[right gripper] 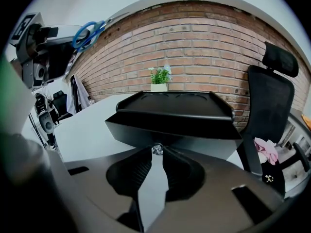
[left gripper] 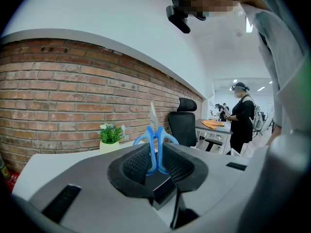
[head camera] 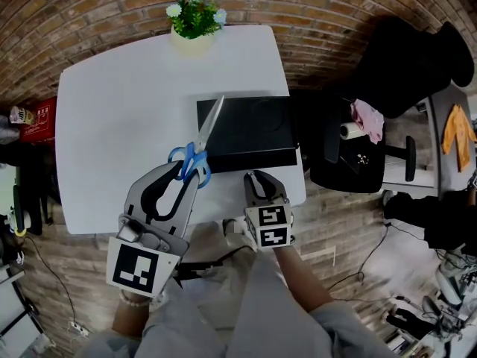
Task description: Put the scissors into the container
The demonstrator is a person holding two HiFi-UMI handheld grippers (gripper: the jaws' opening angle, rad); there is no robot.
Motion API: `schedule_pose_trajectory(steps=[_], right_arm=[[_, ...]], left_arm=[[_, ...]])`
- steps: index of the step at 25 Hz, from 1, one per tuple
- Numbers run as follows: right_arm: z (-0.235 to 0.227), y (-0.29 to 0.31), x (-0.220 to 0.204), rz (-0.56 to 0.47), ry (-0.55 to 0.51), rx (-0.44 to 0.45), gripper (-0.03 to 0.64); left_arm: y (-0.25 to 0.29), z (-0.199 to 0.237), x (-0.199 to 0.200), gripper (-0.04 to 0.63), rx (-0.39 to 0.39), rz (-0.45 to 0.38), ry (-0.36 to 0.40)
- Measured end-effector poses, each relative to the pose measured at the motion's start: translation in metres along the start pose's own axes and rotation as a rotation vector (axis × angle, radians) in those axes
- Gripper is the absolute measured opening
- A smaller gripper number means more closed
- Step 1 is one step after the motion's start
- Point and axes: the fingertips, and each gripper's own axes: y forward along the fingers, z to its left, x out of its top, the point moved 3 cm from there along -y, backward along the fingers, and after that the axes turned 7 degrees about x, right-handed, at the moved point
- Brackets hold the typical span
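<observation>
The scissors (head camera: 195,154) are in my left claw (head camera: 189,174), which is clamped narrow on their blue handles. The two loops stick out just past the pads. The blades are closed. From the head view they run away from me, slanting to the right, and lie over the left edge of the container (head camera: 253,154). From my right claw's view the scissors are lifted clear of the worktop (head camera: 127,110), up in the air on the left.

The container is a black, shallow, box-like tray with a raised rim. It sits on the right half of the white worktop, close to the right edge, and nothing shows inside it.

My right claw (head camera: 258,177) is on the near side of the container, pointing at its near wall and tilted downward. Its jaws are drawn together at the tips, with a small shiny speck there that I cannot make out. I cannot tell whether the tips touch the wall.

At the far edge of the worktop stands a potted plant (head camera: 194,19) with small pale flowers. To the right, off the worktop, is a black office chair (head camera: 350,159) with a pink cloth (head camera: 367,118) on it. A brick wall (left gripper: 58,96) runs behind the worktop.
</observation>
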Motion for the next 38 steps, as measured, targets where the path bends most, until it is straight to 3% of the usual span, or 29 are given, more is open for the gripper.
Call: schedule_pose_trajectory(steps=[10, 25, 38], right_arm=[[0.005, -0.03, -0.032, 0.02, -0.01, 0.02, 0.091], [0.029, -0.046, -0.048, 0.066, 0.017, 0.067, 0.087], [0.028, -0.055, -0.052, 0.033, -0.004, 0.094, 0.089]], left_arm=[[-0.002, -0.023, 0.0, 0.097, -0.013, -0.012, 0.012], [-0.003, -0.027, 0.001, 0.097, -0.037, -0.004, 0.015], [-0.006, -0.037, 0.0, 0.097, -0.057, 0.002, 0.027]])
